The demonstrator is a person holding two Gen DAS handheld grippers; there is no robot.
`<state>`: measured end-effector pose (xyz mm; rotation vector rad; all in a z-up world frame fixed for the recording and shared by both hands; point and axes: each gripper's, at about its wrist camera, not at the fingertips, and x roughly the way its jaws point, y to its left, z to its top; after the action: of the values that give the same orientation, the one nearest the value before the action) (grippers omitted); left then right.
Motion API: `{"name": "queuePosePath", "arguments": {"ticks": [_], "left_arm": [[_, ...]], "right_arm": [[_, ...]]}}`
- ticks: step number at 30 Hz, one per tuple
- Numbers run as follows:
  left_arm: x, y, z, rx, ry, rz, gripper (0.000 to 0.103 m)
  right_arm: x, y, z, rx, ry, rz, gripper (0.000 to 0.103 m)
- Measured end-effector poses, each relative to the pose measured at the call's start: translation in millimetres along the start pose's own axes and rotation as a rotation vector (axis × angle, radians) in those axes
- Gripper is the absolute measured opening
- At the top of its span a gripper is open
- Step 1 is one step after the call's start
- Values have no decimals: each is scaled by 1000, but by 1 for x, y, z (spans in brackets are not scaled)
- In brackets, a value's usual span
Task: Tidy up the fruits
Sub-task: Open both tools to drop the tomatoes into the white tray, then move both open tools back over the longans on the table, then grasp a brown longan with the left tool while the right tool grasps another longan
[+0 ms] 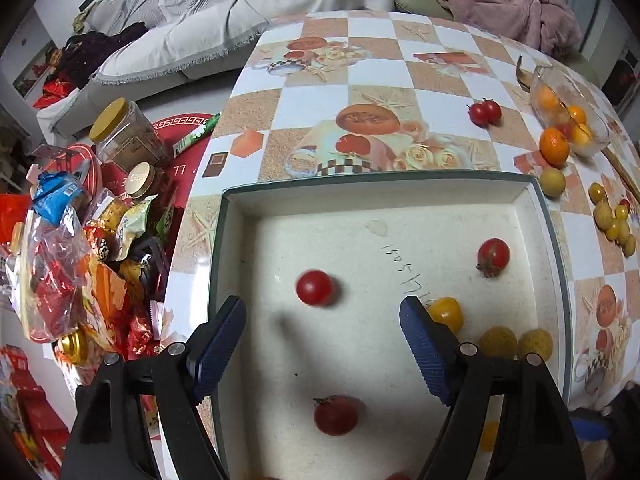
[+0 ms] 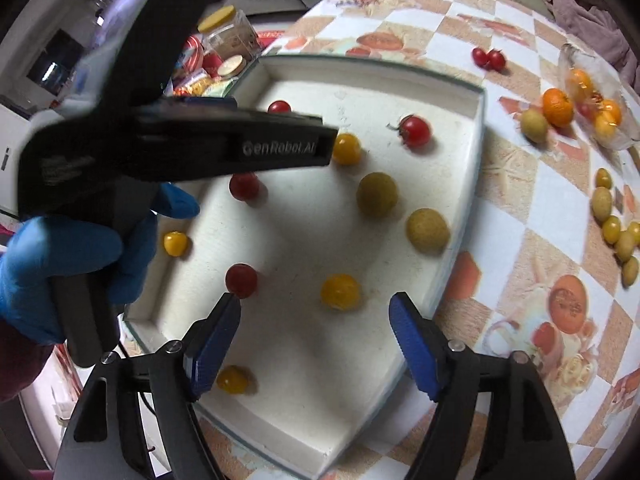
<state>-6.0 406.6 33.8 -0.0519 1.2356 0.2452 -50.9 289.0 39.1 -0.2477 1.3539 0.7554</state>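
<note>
A shallow white tray (image 2: pixel 460 184) sits on the checkered tablecloth (image 1: pixel 400 76), and both grippers hang over it with jaws spread wide and nothing between them: the left gripper (image 1: pixel 322 344) and the right gripper (image 2: pixel 316 338). From the right wrist view the tray holds ten fruits: four red cherry tomatoes, one with its green stem (image 2: pixel 415 131), one half hidden behind the left tool (image 2: pixel 279 107), two more nearer the left wall (image 2: pixel 244 186) (image 2: pixel 241 280); four yellow cherry tomatoes (image 2: pixel 346 149) (image 2: pixel 175 243) (image 2: pixel 340 292) (image 2: pixel 232 379); and two larger dull yellow-green round fruits (image 2: pixel 377 193) (image 2: pixel 427 230) by the right wall. Outside the tray, on the cloth, two red tomatoes (image 2: pixel 489 58) lie touching at the far side. A single mandarin (image 2: pixel 557 107) rests against another yellow-green fruit (image 2: pixel 534 125), just beside a clear plastic container (image 2: pixel 596 76) holding several orange fruits, too blurred to count. A cluster of small yellow fruits (image 2: pixel 616 224) lies near the right edge, about seven. A blue-gloved hand (image 2: pixel 76 256) grips the left tool's handle.
</note>
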Motion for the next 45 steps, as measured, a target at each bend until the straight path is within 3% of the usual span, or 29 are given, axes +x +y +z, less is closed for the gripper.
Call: {"name": "queuePosePath", "arguments": {"ticks": [8, 16, 23, 28, 42, 45], "left_arm": [[-25, -33, 7, 70, -45, -23, 80], [-54, -96, 34, 167, -116, -107, 80], [-46, -151, 57, 215, -117, -140, 80], [-21, -180, 67, 246, -85, -113, 80], [27, -202, 82, 246, -22, -44, 80], [27, -204, 82, 242, -22, -45, 80]], "right_arm": [[-41, -45, -12, 117, -86, -30, 81], [-70, -132, -40, 291, -114, -161, 81], [-82, -193, -54, 404, -138, -230, 81], [-81, -216, -50, 420, -143, -238, 81], [-50, -238, -26, 330, -128, -253, 81], [-48, -238, -21, 305, -136, -283, 69]]}}
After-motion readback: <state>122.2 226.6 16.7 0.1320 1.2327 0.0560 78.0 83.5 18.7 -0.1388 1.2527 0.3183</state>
